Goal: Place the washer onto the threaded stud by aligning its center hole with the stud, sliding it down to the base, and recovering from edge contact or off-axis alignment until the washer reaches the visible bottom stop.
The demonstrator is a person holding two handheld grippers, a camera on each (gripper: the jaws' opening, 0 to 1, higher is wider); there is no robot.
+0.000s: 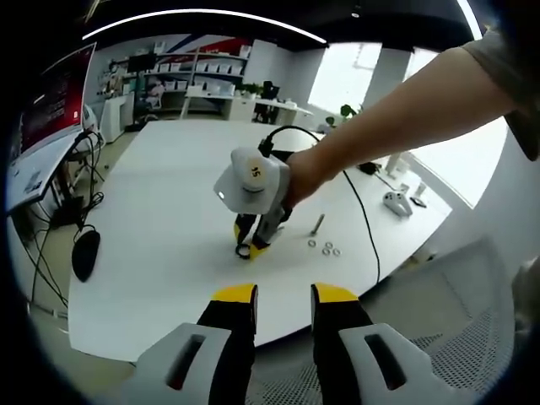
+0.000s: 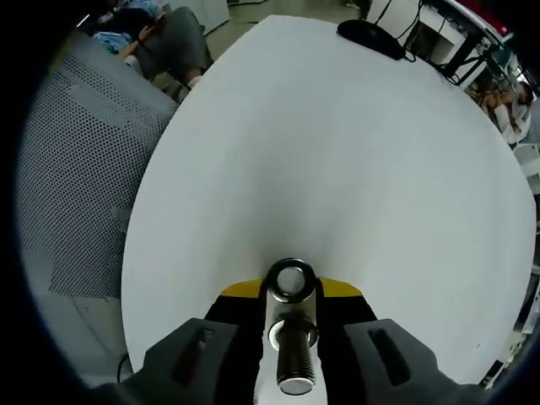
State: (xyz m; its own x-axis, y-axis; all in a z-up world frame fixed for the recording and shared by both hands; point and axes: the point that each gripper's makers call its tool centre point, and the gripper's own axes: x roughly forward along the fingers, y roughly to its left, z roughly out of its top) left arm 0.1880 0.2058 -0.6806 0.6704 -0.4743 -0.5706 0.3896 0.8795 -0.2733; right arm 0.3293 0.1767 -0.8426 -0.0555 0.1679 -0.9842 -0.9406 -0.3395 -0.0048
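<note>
In the right gripper view my right gripper [image 2: 291, 297] is shut on a threaded stud [image 2: 295, 363]. The stud lies between the jaws with its threaded end toward the camera. A nut [image 2: 293, 334] sits on it, and a metal ring [image 2: 291, 278] shows at its far end. The left gripper view shows that right gripper [image 1: 251, 245] tip-down on the white table [image 1: 169, 253], with the ring [image 1: 245, 251] at its tips. A loose bolt [image 1: 317, 224] and three washers [image 1: 327, 247] lie just to its right. My left gripper [image 1: 284, 295] hovers open near the table edge, holding nothing.
A black mouse [image 1: 85, 253] and cables lie at the table's left, by a monitor [image 1: 51, 110]. White parts [image 1: 396, 202] and a black cable [image 1: 363, 219] are at the right. A mesh chair [image 1: 472, 337] stands at the near edge. In the right gripper view, the mesh chair [image 2: 76, 169] is at left.
</note>
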